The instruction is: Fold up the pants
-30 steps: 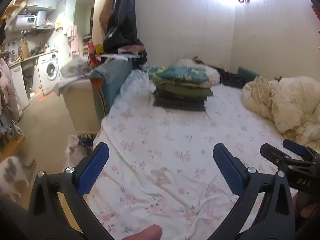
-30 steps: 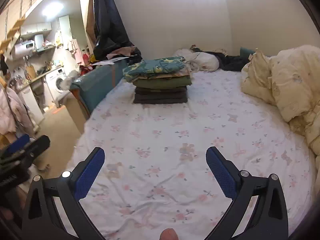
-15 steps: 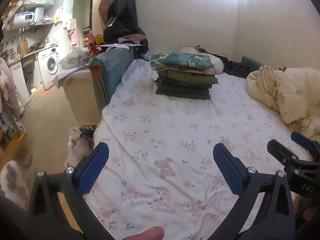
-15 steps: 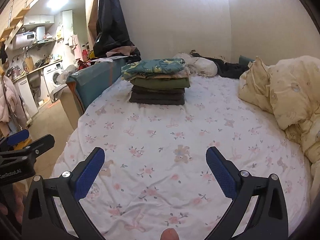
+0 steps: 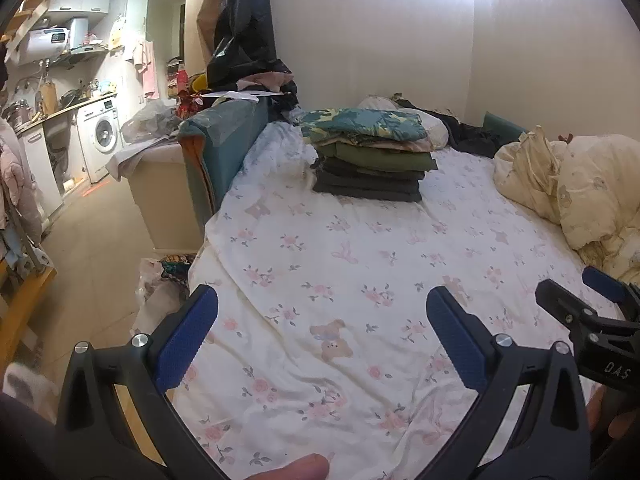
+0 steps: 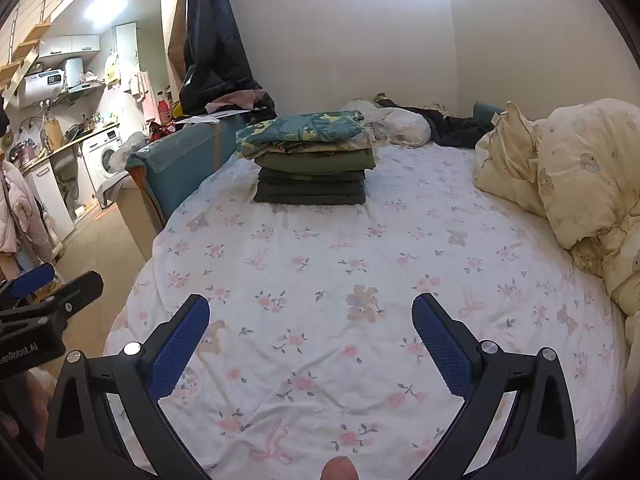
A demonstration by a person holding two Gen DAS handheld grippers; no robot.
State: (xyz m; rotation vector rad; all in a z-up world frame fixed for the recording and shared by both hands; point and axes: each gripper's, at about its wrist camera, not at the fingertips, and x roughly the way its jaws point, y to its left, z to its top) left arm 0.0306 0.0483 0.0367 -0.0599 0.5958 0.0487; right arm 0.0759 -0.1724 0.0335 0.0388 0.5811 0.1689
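Observation:
A stack of folded pants and clothes [image 5: 370,156] sits at the far side of the bed, with a teal patterned piece on top; it also shows in the right wrist view [image 6: 310,160]. My left gripper [image 5: 320,336] is open and empty above the near left part of the floral sheet [image 5: 360,264]. My right gripper [image 6: 310,340] is open and empty above the near middle of the sheet [image 6: 360,248]. Each gripper shows at the edge of the other's view: the right gripper [image 5: 592,320] and the left gripper [image 6: 44,296]. No unfolded pants are in view.
A cream duvet [image 6: 568,184] is bunched along the bed's right side. Pillows and dark clothes [image 6: 400,124] lie at the head. A teal sofa arm [image 5: 224,140] stands left of the bed. Beyond it is a kitchen with a washing machine [image 5: 100,136].
Both grippers have risen and tilted up a little, so the stack and the far wall sit lower and closer in the views. Both stay open and empty.

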